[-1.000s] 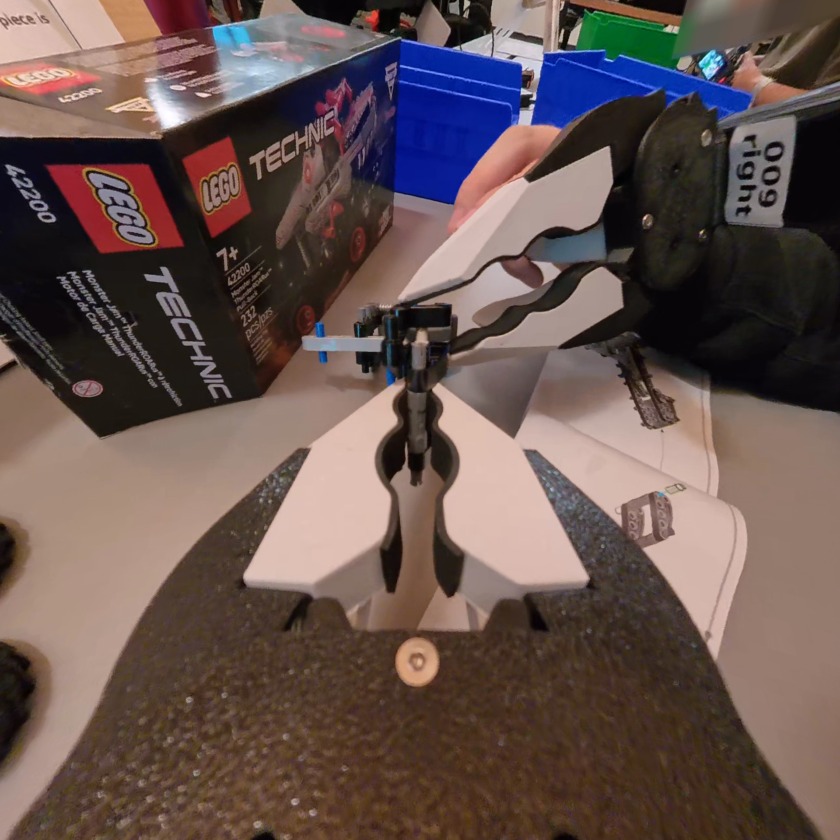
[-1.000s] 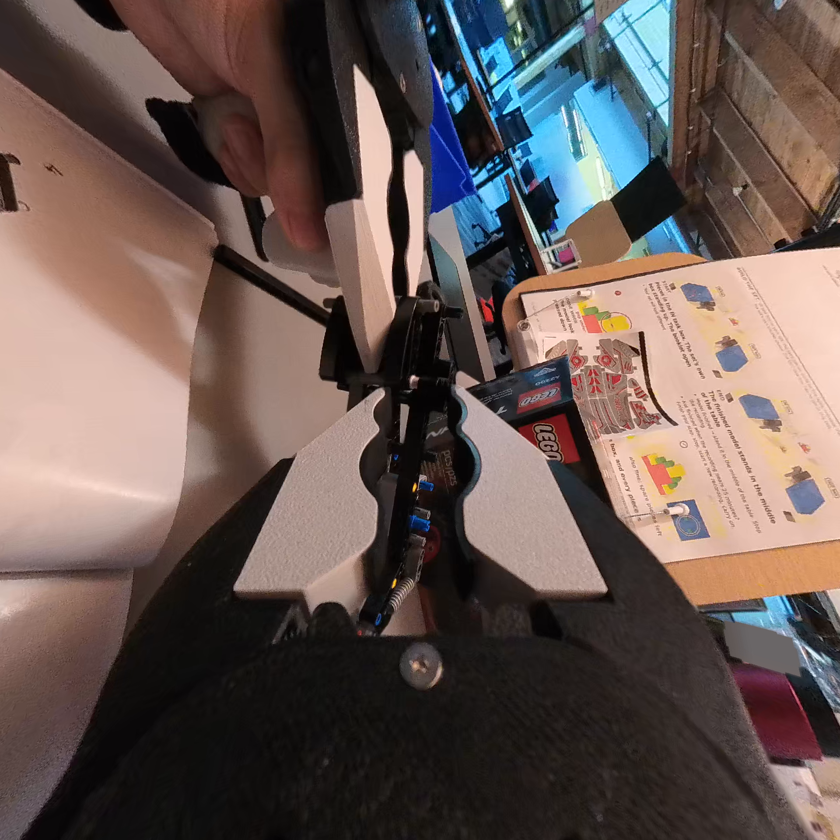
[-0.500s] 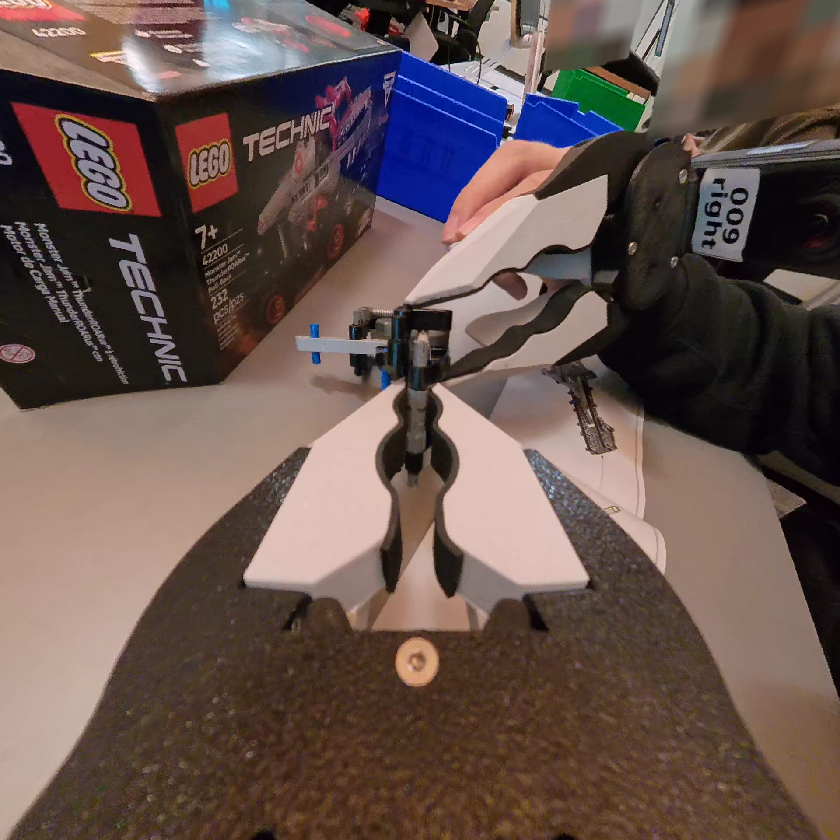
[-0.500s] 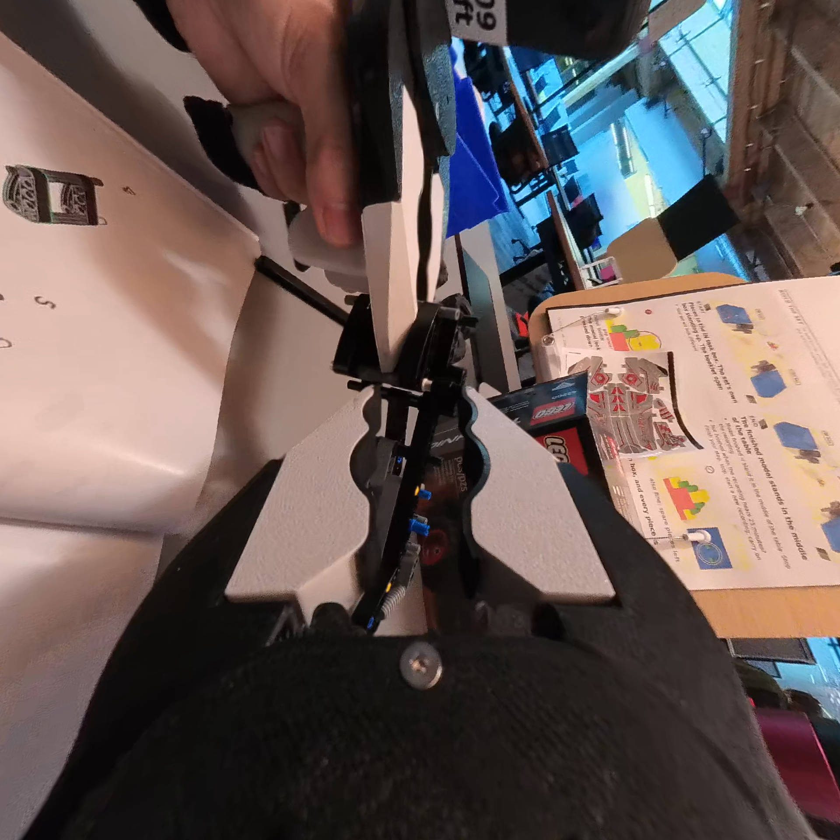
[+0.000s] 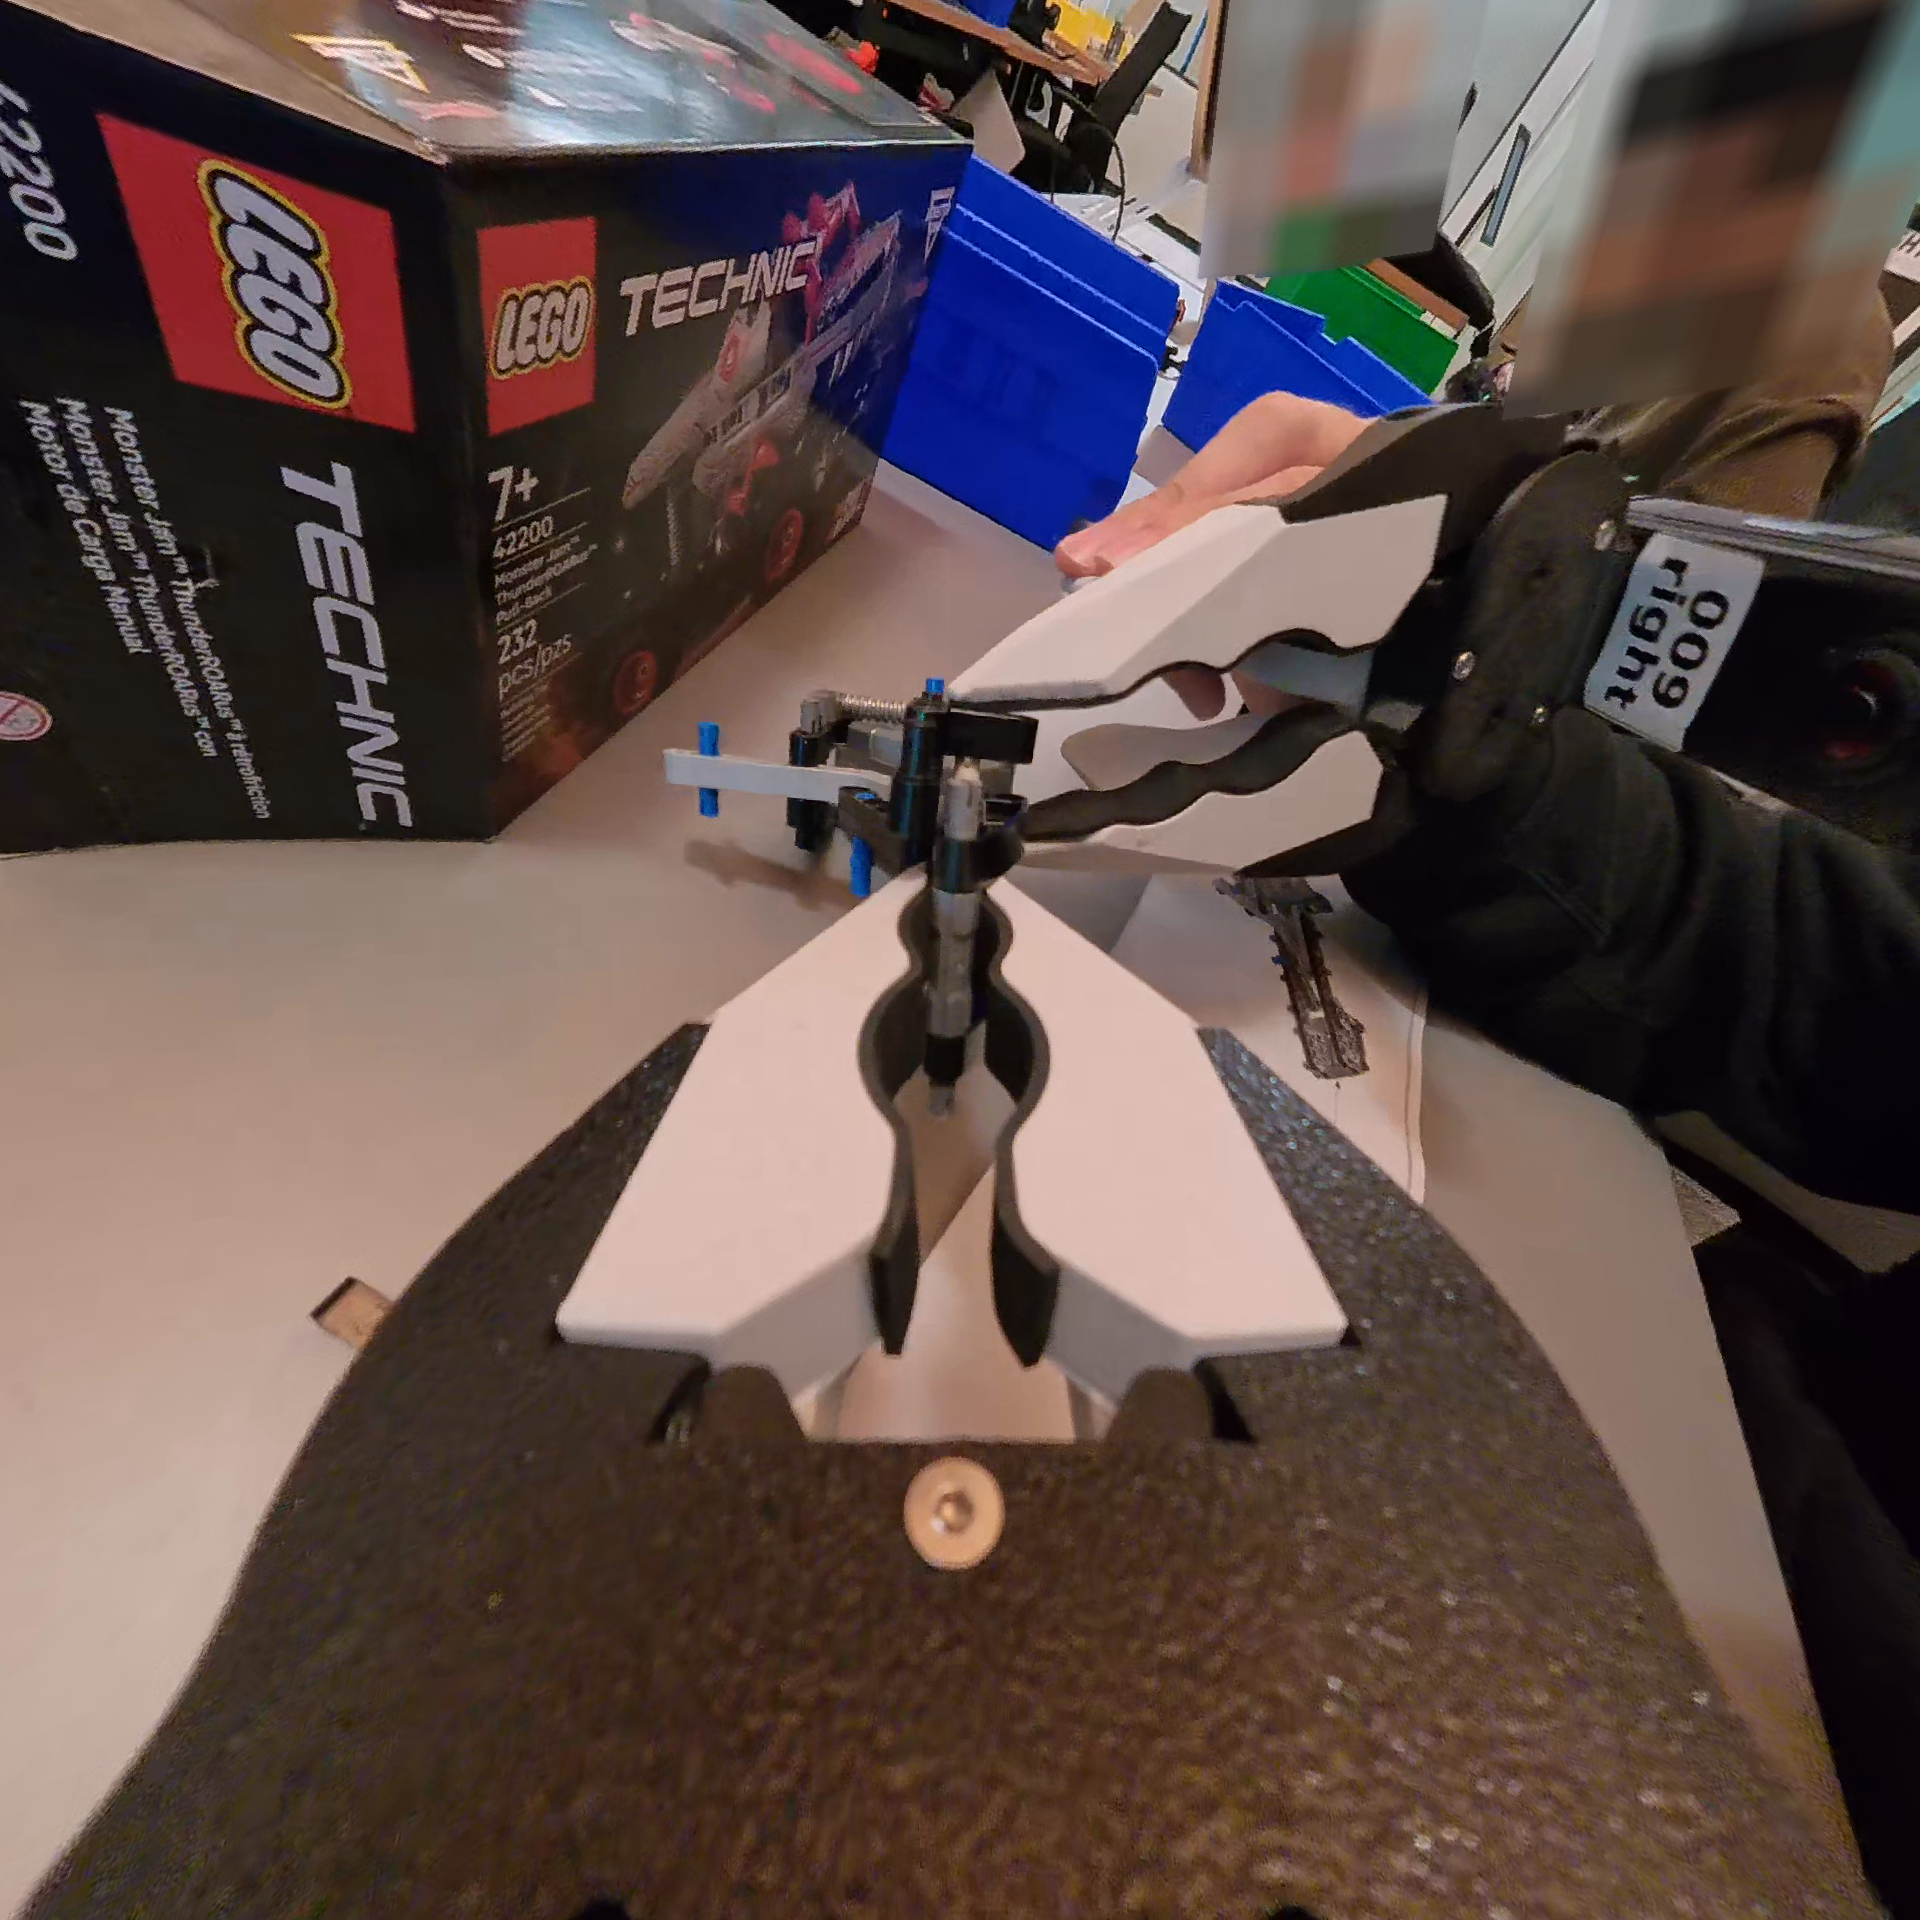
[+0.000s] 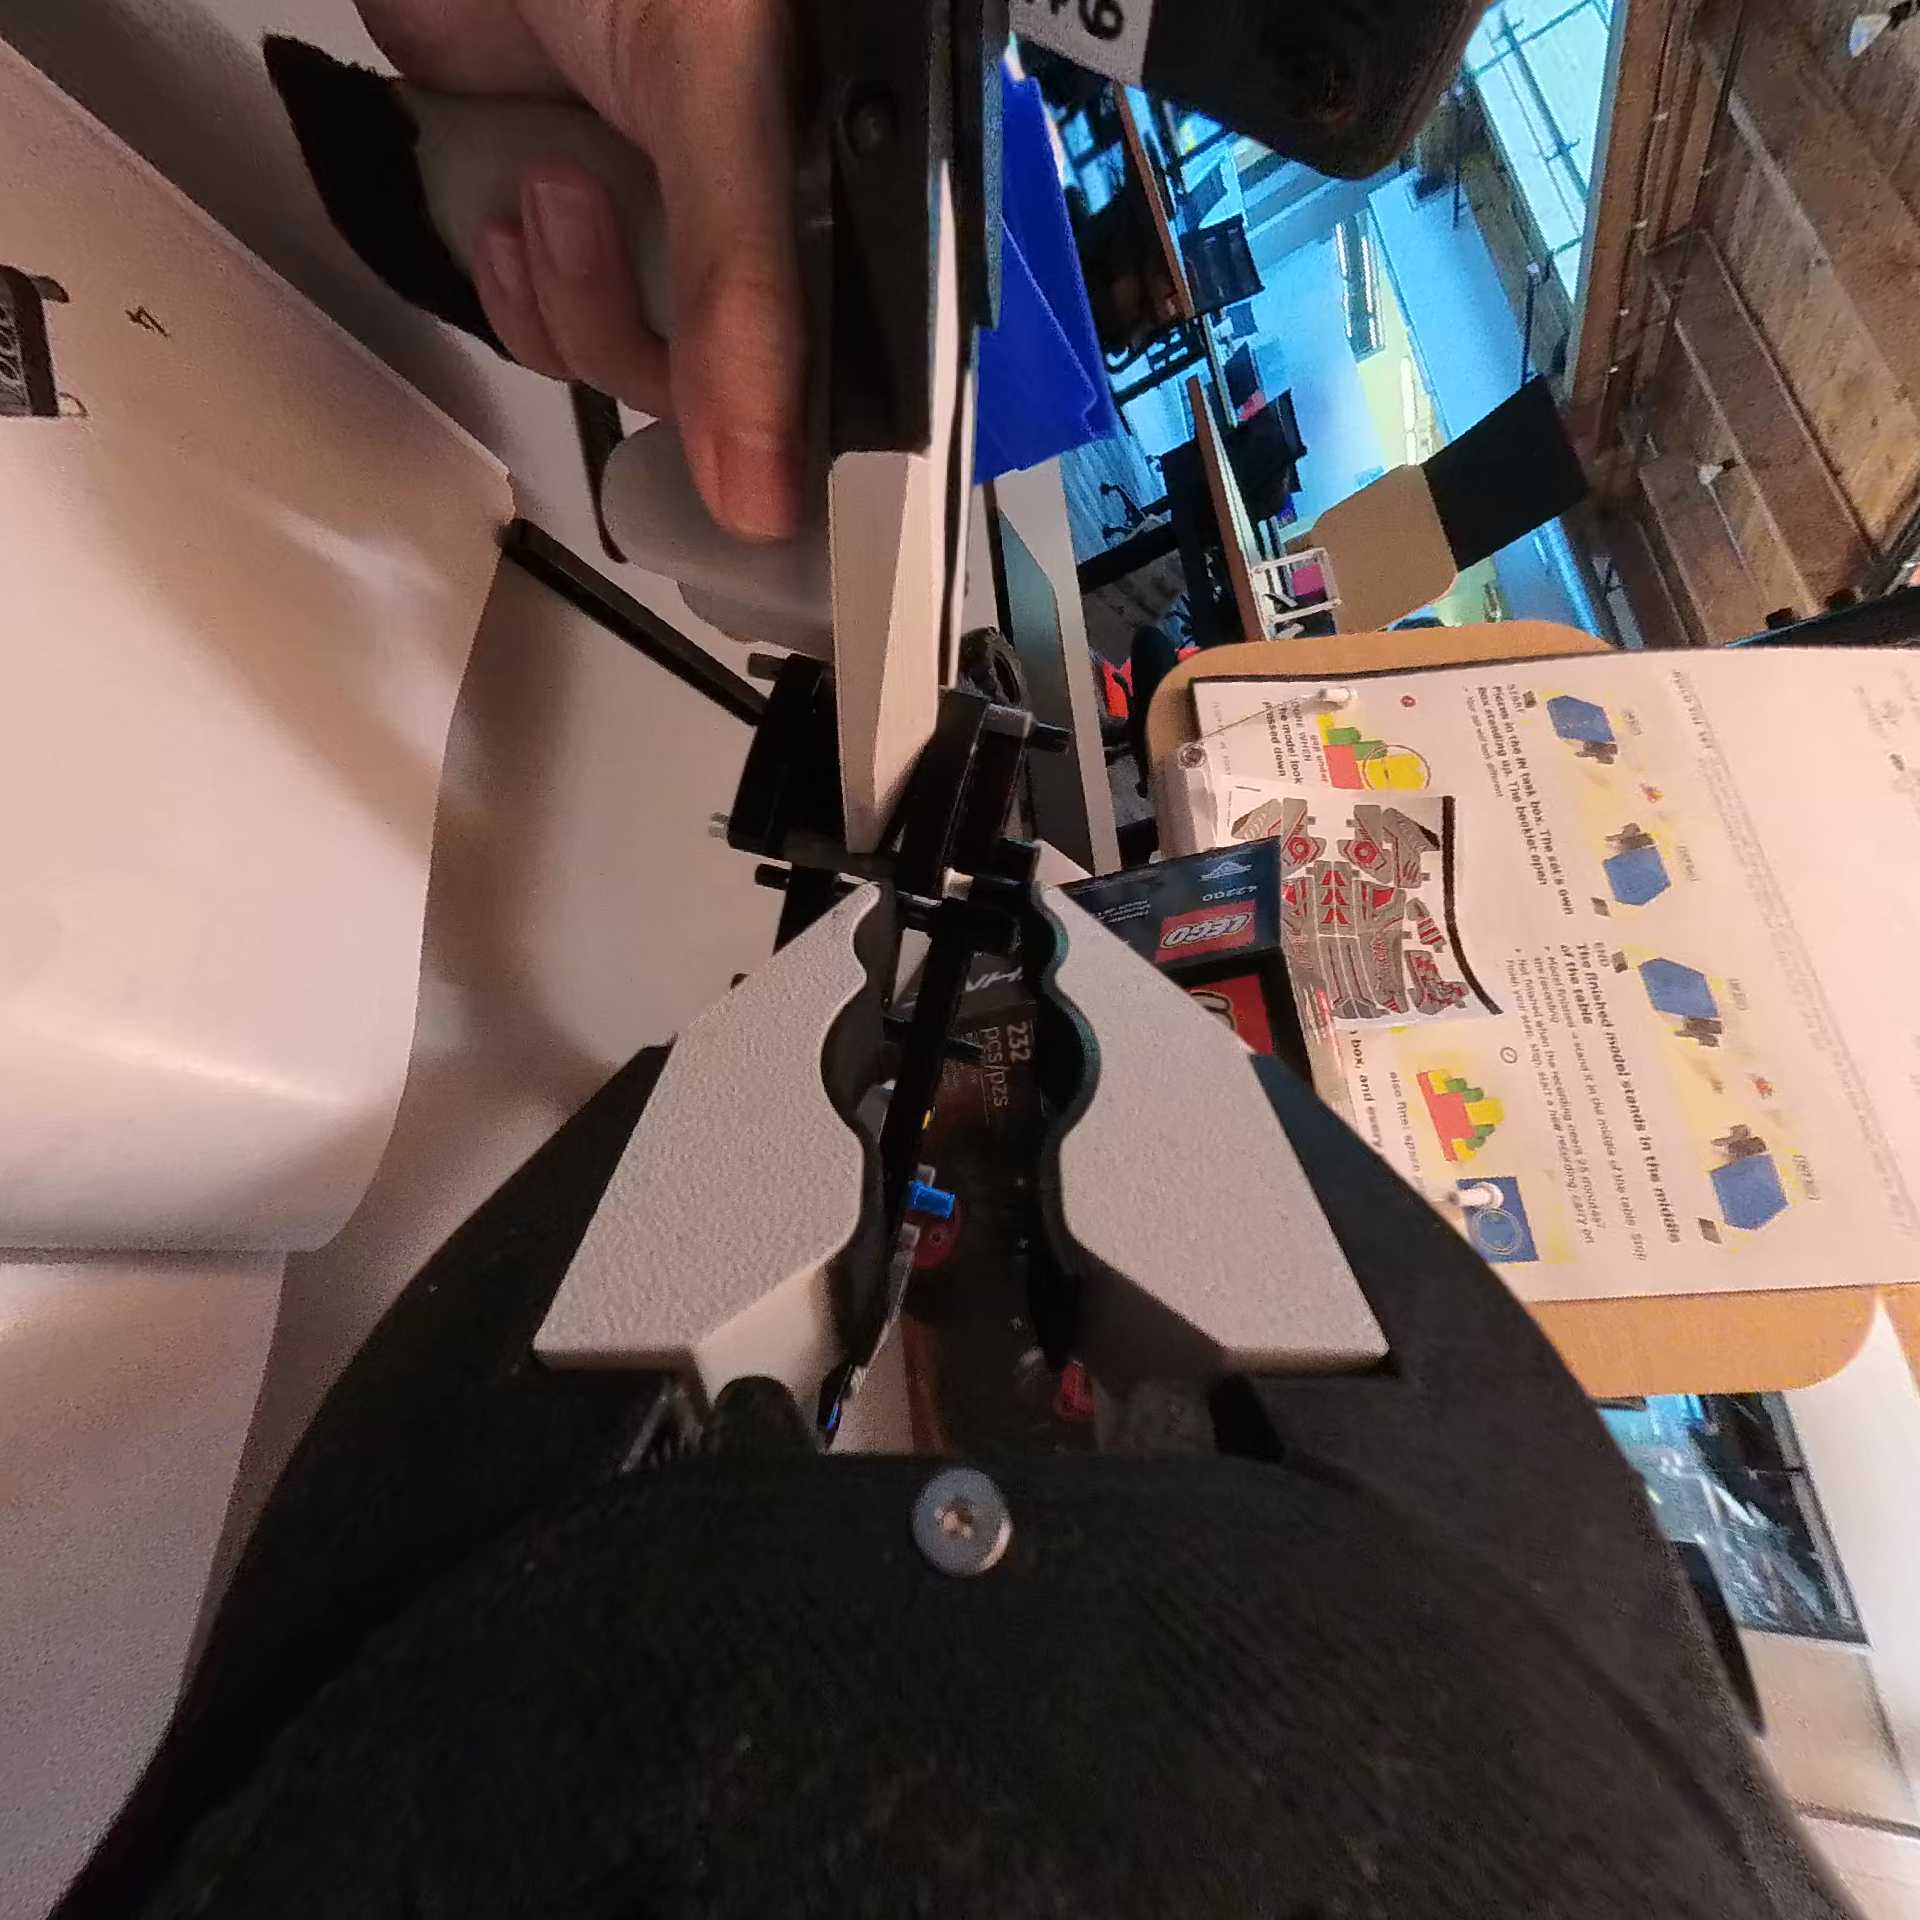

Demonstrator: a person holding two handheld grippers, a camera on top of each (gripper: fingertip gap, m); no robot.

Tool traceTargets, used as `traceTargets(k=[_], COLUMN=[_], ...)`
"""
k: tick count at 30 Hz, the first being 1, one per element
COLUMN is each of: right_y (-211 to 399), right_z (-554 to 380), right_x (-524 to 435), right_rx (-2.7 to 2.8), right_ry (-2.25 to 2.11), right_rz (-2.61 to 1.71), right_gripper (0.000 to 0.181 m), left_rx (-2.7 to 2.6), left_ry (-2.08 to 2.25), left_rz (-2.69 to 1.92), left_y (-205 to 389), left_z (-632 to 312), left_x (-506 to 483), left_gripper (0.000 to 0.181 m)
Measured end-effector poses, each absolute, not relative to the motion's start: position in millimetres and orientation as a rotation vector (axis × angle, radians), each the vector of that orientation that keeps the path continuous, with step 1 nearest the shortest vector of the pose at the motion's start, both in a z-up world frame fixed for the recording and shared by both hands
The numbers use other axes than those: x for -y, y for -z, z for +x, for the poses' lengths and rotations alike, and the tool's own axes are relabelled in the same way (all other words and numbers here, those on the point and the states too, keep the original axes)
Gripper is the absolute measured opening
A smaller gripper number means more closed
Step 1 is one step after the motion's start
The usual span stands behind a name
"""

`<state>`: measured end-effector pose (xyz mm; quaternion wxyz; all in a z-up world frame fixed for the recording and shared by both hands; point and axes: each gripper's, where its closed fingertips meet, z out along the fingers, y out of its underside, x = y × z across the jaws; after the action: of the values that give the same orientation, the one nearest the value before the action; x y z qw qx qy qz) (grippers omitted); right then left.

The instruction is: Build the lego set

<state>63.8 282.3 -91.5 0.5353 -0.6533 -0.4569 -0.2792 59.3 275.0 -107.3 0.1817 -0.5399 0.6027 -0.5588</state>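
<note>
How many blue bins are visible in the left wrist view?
2: one bin right of the box, another right of that, behind the right gripper. More may be hidden.

Glossy printed cardboard on the set box [image 5: 436, 436], matt pale fingers [image 5: 758, 1143] over a rough pebbled black gripper body [image 5: 935, 1662], smooth plastic assembly [image 5: 894, 769] with a shiny metal spring [image 5: 871, 708], glossy paper booklet [image 6: 208, 831], wooden clipboard [image 6: 1714, 1340]

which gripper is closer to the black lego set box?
Left. The left gripper sits just in front of the black cardboard set box across bare table; the right gripper comes in from the far side, beyond the small black-and-grey assembly both clamp.
</note>
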Motion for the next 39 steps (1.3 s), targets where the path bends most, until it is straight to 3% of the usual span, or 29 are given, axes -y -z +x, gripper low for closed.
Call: traceTargets(k=[17,21,25,32,39], right_y=[90,88,85,101,113], right_z=[65,70,73,54,43], right_x=[-287,-286,-285,-291,-290], right_rx=[1.111,1.093,1.079,1.197,1.231], right_ry=[0.750,0.757,0.764,0.834,0.732], right_rz=[-1.501,-1.500,-1.481,-1.451,-1.503], right_gripper=[0.014,0.014,0.014,0.016,0.033], left_rx=[-1.682,-1.716,-1.851,-1.958,-2.107], left_ry=[1.530,1.488,1.338,1.233,1.154], left_rz=[-1.452,-1.445,-1.368,-1.286,-1.253], left_y=[102,102,103,97,117], left_z=[61,59,50,35,23], left_x=[-280,-287,-295,-306,-306], left_gripper=[0.002,0.024,0.035,0.039,0.040])
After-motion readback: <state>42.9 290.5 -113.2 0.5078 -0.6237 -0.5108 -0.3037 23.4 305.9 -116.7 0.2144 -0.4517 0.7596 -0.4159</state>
